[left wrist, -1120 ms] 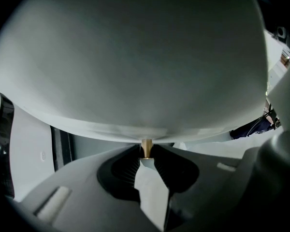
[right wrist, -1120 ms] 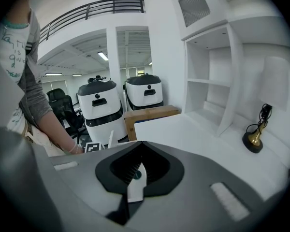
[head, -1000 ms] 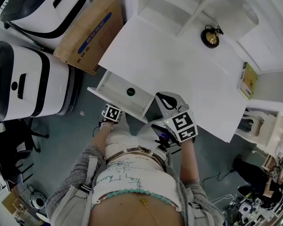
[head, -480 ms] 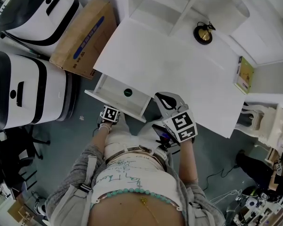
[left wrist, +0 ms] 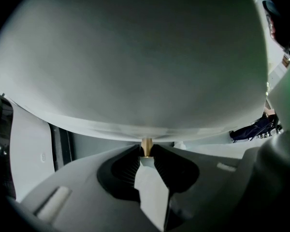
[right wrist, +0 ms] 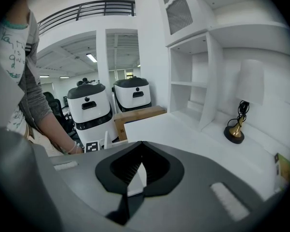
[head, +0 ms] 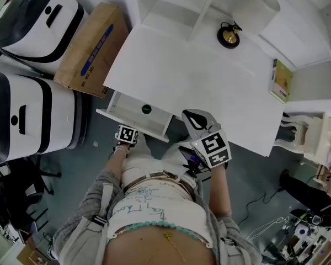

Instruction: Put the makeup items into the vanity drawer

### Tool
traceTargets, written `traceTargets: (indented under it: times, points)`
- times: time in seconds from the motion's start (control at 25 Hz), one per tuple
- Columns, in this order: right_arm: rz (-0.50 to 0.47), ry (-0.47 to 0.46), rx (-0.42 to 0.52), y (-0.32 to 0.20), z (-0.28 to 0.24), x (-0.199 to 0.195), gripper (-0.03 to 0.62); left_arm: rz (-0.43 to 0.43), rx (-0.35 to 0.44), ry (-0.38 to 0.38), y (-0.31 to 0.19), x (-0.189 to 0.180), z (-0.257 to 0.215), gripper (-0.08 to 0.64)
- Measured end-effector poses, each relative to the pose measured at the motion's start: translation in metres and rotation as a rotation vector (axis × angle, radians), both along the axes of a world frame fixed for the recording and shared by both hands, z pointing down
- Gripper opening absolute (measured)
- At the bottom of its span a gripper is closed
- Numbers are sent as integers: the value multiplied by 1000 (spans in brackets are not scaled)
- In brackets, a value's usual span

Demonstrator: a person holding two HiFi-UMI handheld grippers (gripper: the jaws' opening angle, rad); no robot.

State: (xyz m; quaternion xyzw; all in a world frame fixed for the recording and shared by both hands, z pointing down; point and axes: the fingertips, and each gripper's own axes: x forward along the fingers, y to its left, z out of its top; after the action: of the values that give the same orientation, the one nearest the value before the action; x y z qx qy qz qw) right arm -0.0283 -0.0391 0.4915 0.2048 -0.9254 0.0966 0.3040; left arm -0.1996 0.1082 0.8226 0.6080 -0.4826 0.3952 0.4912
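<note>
At vanity front, left claw (left wrist: 146, 154) clenched on drawer (head: 130, 108) knob (left wrist: 146, 145), holding it open for makeup; right claw (right wrist: 142, 145) clamped empty beside counter (head: 198, 76).

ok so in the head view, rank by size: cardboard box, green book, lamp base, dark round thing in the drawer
1. cardboard box, by far
2. green book
3. lamp base, close to the book, so that pair is unsure
4. dark round thing
</note>
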Motion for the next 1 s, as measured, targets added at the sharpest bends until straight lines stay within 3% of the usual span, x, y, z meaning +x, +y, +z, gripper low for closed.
traceTargets:
  times: [0.24, 0.4, 0.56, 1.0]
  points:
    - [46, 1, 9, -2, -1, 13, 28, -17, -8, 10, -5, 0, 1, 90]
    - [65, 0, 15, -2, -3, 20, 28, -11, -12, -35, -9, -8, 1, 90]
    - [86, 4, 20, -4, -5, 27, 28, -17, -4, 9, -15, 1, 1, 90]
    - [123, 10, 24, -9, -6, 38, 28, -16, -8, 7, -28, 0, 1, 90]
